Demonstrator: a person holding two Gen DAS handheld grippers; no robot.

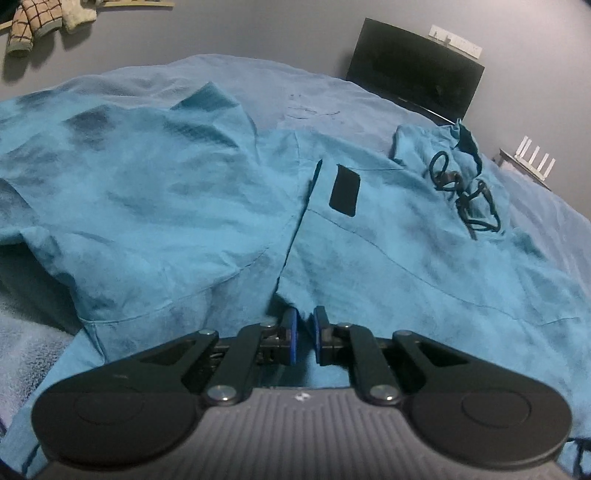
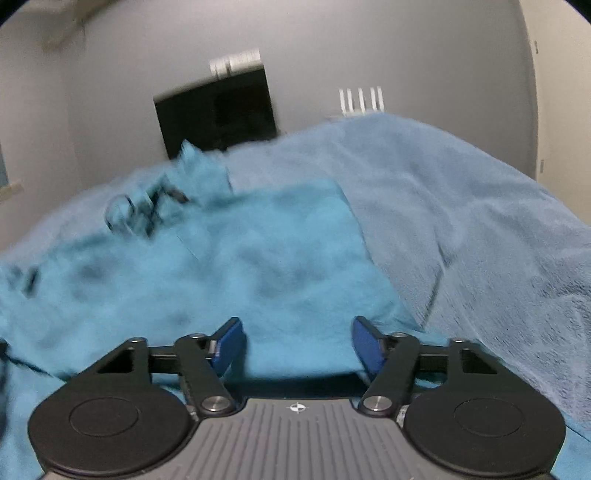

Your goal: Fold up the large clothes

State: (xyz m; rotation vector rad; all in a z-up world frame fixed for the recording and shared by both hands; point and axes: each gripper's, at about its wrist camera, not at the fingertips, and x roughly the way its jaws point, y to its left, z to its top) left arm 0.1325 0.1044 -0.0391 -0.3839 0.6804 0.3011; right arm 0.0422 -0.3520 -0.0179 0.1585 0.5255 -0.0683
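Observation:
A large teal jacket [image 1: 166, 206] lies spread on a bed, front up, with a black patch [image 1: 345, 190] on its chest and a dark drawstring [image 1: 465, 192] coiled near the hood. My left gripper [image 1: 306, 338] is shut on the jacket's bottom front hem, and fabric fills the narrow gap between its blue pads. In the right wrist view the jacket [image 2: 221, 266] is blurred. My right gripper [image 2: 298, 345] is open, its blue pads wide apart just over the jacket's near edge, holding nothing.
A light blue fleece blanket [image 2: 461, 221] covers the bed beneath and to the right of the jacket. A black monitor [image 1: 413, 70] and a white router [image 1: 533, 158] stand by the grey wall behind. Checked clothing [image 1: 33, 22] hangs at top left.

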